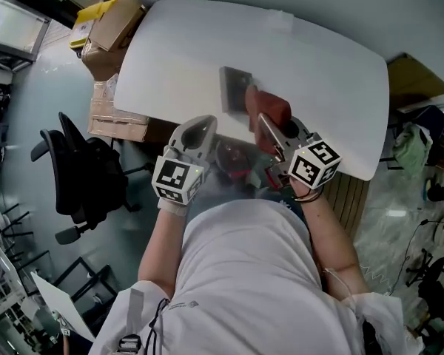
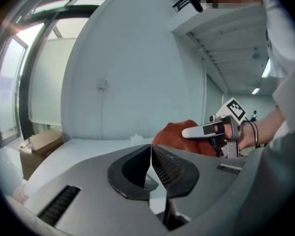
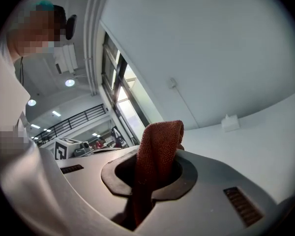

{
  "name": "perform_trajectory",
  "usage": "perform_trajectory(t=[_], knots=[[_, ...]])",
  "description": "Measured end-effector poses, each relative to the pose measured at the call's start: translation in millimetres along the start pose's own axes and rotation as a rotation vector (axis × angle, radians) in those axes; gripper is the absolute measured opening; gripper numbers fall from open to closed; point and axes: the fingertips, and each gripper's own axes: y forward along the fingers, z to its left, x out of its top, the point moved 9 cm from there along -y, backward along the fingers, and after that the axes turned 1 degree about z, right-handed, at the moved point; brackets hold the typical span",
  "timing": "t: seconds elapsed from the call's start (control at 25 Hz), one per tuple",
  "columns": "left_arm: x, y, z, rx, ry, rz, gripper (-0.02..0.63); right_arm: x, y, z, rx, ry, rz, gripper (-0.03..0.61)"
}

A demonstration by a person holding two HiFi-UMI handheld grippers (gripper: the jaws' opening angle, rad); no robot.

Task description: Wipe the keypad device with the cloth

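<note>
The keypad device [image 1: 235, 89] is a grey, blurred slab lying near the middle of the white table [image 1: 325, 65]. Just right of it hangs a dark red cloth [image 1: 268, 108], with my right gripper [image 1: 266, 126] shut on it. In the right gripper view the cloth [image 3: 157, 146] sticks up between the jaws and hides the pads. My left gripper [image 1: 198, 128] hovers at the table's near edge, left of the device and off it. Its jaws are pressed together with nothing between them. The left gripper view shows the cloth [image 2: 179, 134] and the right gripper [image 2: 211, 130] off to the right.
Cardboard boxes [image 1: 111, 32] are stacked on the floor at the table's left end. A black office chair [image 1: 85, 172] stands left of the person. A small white object [image 3: 230, 123] sits on the table farther off. More clutter lies right of the table.
</note>
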Motion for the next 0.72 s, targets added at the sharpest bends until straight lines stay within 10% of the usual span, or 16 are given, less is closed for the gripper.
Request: perform_trajectory(t=[0.72], knots=[[4, -149, -16, 0.018, 0.032, -0.124, 0.018, -25, -25, 133, -0.048, -0.181, -0.117, 0.054]])
